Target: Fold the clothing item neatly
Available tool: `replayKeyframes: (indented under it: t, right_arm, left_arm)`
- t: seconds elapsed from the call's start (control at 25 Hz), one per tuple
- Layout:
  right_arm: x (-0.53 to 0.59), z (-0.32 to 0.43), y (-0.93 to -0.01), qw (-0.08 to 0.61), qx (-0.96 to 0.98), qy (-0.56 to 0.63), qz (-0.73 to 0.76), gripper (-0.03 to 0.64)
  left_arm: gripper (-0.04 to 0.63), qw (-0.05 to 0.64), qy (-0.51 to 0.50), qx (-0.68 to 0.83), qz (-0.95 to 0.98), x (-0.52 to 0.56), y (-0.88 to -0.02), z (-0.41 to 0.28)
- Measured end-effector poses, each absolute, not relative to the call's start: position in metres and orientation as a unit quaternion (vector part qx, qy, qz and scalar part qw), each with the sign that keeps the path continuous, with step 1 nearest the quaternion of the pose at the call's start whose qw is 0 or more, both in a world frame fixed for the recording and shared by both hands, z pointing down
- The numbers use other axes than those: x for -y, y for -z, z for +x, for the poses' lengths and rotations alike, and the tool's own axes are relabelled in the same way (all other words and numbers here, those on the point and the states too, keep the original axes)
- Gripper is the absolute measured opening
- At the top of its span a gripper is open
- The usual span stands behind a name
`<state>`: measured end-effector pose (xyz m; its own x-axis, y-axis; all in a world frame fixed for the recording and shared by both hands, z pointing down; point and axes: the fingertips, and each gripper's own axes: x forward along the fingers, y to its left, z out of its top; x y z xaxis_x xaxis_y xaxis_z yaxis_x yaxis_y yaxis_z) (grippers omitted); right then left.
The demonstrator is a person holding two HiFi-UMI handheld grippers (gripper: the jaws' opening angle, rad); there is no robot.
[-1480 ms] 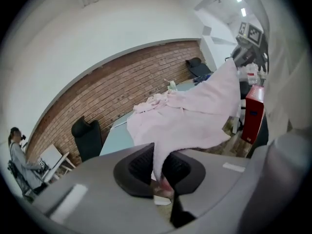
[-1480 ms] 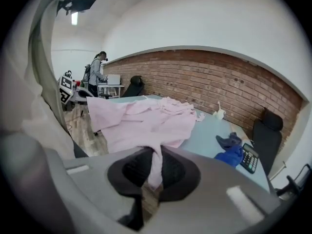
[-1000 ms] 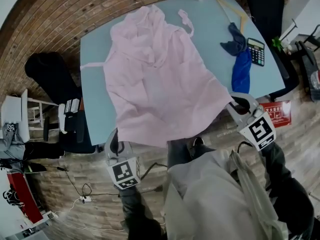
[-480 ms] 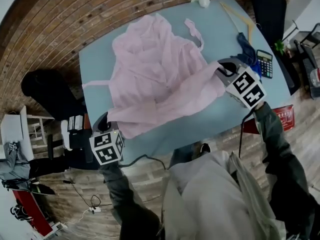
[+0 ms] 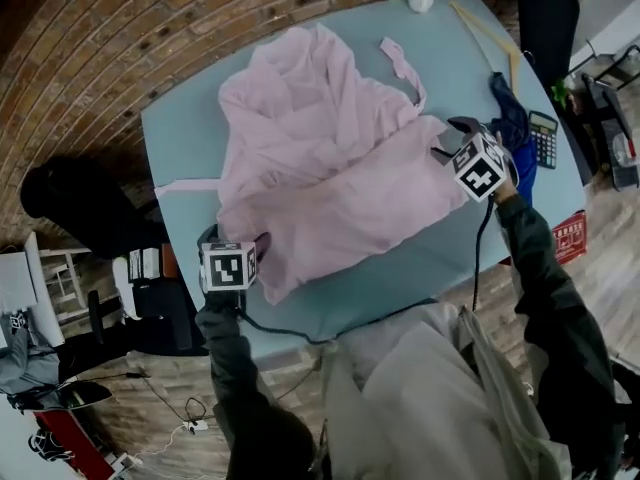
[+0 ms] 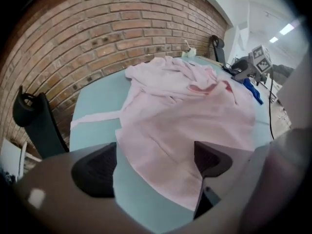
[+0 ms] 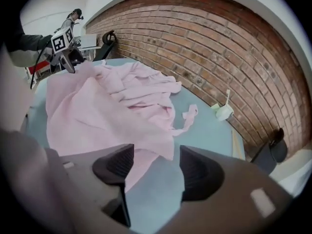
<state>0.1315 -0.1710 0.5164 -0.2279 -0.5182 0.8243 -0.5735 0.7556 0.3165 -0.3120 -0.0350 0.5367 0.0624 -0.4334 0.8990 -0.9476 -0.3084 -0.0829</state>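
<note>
Since a second ago you've swung the hem up off the near edge onto the table (image 5: 175, 133), and both tongs have just been opening. The left gripper (image 5: 237, 240) is spread, with the cloth edge in the gap but unpinched. The right gripper (image 5: 452, 138) is spread too, over a corner. The pink garment (image 5: 330, 168) lies mid-table, its long axis running 7 to 1 o'clock. It's at 1 o'clock from the left gripper and 9 o'clock from the right. Both are at its edge; the sash (image 5: 185, 184) is nearer your left.
</note>
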Motion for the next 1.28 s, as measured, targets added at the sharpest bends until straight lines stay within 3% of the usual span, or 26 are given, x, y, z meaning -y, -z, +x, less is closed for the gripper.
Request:
replayKeyframes:
  t: [0.16, 0.24, 0.28, 0.36, 0.44, 0.52, 0.6, 0.72, 0.92, 1.16, 1.28]
  right_arm:
    - [0.14, 0.135, -0.5, 0.479, 0.798, 0.017, 0.365, 0.293]
    - [0.102, 0.121, -0.492, 0.481, 0.812, 0.046, 0.327, 0.291]
    - [0.082, 0.112, -0.489, 0.483, 0.818, 0.059, 0.306, 0.29]
    - [0.045, 0.095, -0.487, 0.48, 0.827, 0.087, 0.279, 0.259]
    - [0.017, 0.082, -0.49, 0.472, 0.836, 0.11, 0.259, 0.218]
    - [-0.007, 0.075, -0.503, 0.481, 0.838, 0.124, 0.224, 0.163]
    - [-0.025, 0.076, -0.522, 0.512, 0.828, 0.143, 0.179, 0.163]
    - [-0.033, 0.084, -0.546, 0.548, 0.807, 0.164, 0.145, 0.164]
    - [-0.014, 0.09, -0.574, 0.58, 0.776, 0.206, 0.14, 0.164]
    - [-0.01, 0.085, -0.583, 0.589, 0.774, 0.2, 0.121, 0.161]
    - [-0.018, 0.084, -0.589, 0.59, 0.781, 0.179, 0.106, 0.082]
  left_arm:
    - [0.536, 0.244, -0.386, 0.523, 0.719, 0.003, -0.526, -0.298]
    - [0.534, 0.169, -0.353, 0.524, 0.756, -0.016, -0.504, -0.273]
    - [0.511, 0.117, -0.351, 0.524, 0.767, -0.026, -0.493, -0.258]
    - [0.404, 0.03, -0.345, 0.529, 0.775, -0.041, -0.475, -0.227]
    - [0.272, -0.01, -0.34, 0.533, 0.775, -0.053, -0.466, -0.199]
    - [0.238, -0.033, -0.372, 0.515, 0.772, -0.067, -0.478, -0.179]
    - [0.26, -0.058, -0.422, 0.473, 0.772, -0.079, -0.5, -0.164]
    - [0.377, -0.066, -0.475, 0.422, 0.769, -0.091, -0.531, -0.161]
    - [0.383, -0.071, -0.503, 0.403, 0.761, -0.084, -0.559, -0.171]
    - [0.309, -0.005, -0.467, 0.396, 0.791, -0.09, -0.569, -0.171]
    - [0.218, -0.022, -0.476, 0.373, 0.796, -0.094, -0.572, -0.165]
